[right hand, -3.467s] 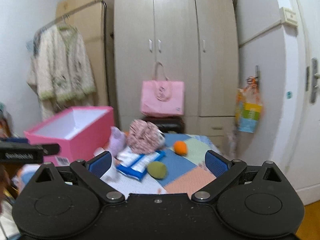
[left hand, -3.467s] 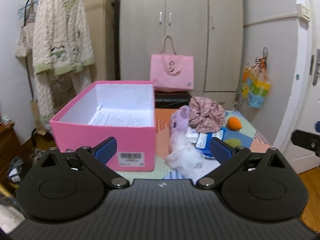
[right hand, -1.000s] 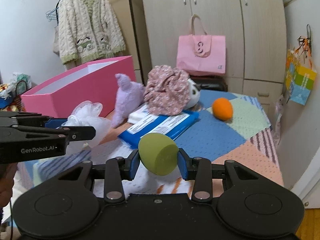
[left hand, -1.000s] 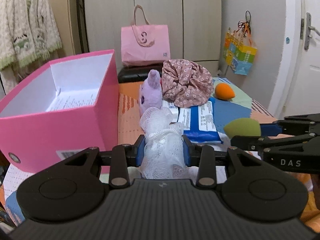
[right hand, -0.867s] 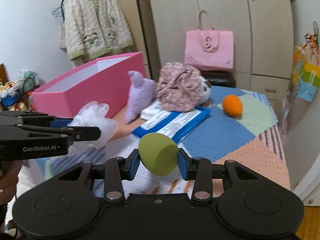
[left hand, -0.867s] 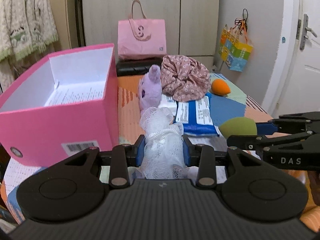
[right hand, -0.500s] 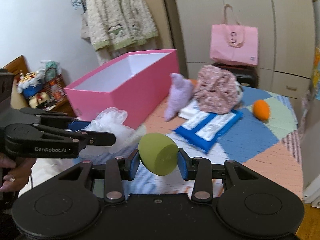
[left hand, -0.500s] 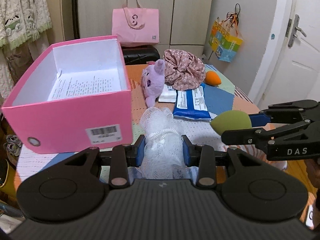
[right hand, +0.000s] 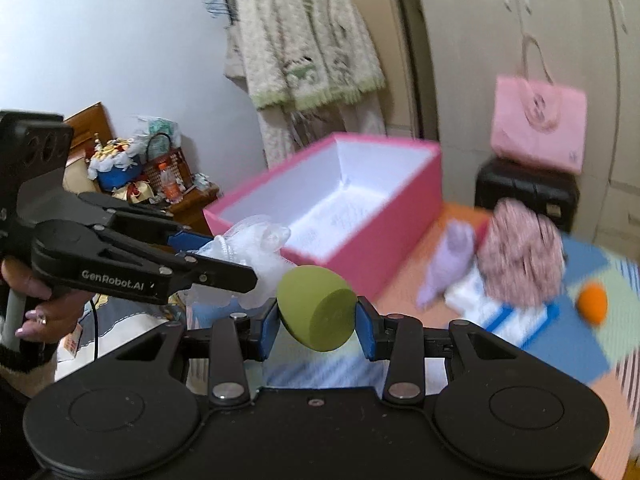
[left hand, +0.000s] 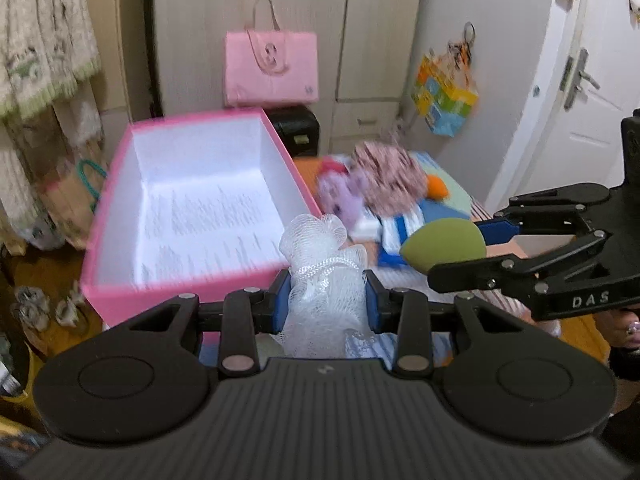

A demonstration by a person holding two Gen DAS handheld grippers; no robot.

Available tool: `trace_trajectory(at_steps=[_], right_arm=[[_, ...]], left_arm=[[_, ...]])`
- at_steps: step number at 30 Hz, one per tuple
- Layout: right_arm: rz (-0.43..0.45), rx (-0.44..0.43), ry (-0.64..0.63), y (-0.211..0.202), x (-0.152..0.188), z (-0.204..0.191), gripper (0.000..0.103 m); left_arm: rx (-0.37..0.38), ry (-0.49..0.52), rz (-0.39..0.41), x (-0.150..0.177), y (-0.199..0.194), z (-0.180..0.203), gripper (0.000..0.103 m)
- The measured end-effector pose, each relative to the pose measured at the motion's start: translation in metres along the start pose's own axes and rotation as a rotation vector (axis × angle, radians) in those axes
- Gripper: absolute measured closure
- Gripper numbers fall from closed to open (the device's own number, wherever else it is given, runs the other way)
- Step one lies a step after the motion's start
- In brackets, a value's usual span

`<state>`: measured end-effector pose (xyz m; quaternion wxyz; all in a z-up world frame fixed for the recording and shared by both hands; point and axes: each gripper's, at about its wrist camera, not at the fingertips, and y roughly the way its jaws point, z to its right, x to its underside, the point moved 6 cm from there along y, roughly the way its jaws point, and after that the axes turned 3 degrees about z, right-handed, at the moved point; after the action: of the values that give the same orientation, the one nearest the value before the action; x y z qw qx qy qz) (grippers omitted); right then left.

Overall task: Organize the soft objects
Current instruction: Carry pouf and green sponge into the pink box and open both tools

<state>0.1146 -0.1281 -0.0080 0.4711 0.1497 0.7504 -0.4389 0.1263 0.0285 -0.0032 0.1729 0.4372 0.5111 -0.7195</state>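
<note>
**Both jaws loaded, box ahead**

Jaws of our left gripper (left hand: 325, 305) pinch a white mesh bath puff (left hand: 324, 280) at lower centre of the left view; our right gripper (right hand: 316, 325) clamps a green makeup sponge (right hand: 316, 312), nothing between them and the box. Just behind the puff sits the open pink box (left hand: 192, 208), with only printed paper on its floor. Right of it, on the patchwork cover (right hand: 592, 344), we see a purple plush (right hand: 448, 264), a blue wipes pack (right hand: 500, 316), a floral cloth bundle (right hand: 520, 256) and an orange sponge (right hand: 593, 307). Farther back hangs a pink tote bag (left hand: 271, 68).
</note>
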Motion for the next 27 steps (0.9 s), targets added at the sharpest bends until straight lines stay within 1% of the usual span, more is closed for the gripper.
trace_trajectory(at_steps=[5,9,11,14,16,21,23,27], right_arm=[[0.033,0.011,-0.081,0.024,-0.040,0.001,0.058],[0.024,0.039,-0.126,0.061,-0.072,0.015,0.058],[0.006,0.062,-0.144,0.082,-0.083,0.024,0.058],[-0.039,0.106,-0.207,0.118,-0.099,0.036,0.058],[-0.088,0.134,-0.262,0.142,-0.103,0.044,0.058],[-0.211,0.149,-0.319,0.198,-0.104,0.064,0.058],[-0.240,0.155,-0.359,0.213,-0.103,0.067,0.058],[-0.284,0.150,-0.415,0.241,-0.106,0.072,0.058]], left_arm=[[-0.036,0.010,0.073,-0.040,0.004,-0.028,0.067],[-0.056,-0.005,0.089,-0.068,0.030,-0.054,0.067],[-0.061,-0.028,0.070,-0.082,0.054,-0.069,0.067],[-0.066,-0.062,0.030,-0.089,0.090,-0.086,0.067],[-0.082,-0.079,-0.001,-0.091,0.115,-0.097,0.067],[-0.117,-0.150,-0.086,-0.089,0.164,-0.125,0.067],[-0.116,-0.188,-0.115,-0.088,0.181,-0.136,0.067],[-0.128,-0.255,-0.137,-0.087,0.201,-0.156,0.067]])
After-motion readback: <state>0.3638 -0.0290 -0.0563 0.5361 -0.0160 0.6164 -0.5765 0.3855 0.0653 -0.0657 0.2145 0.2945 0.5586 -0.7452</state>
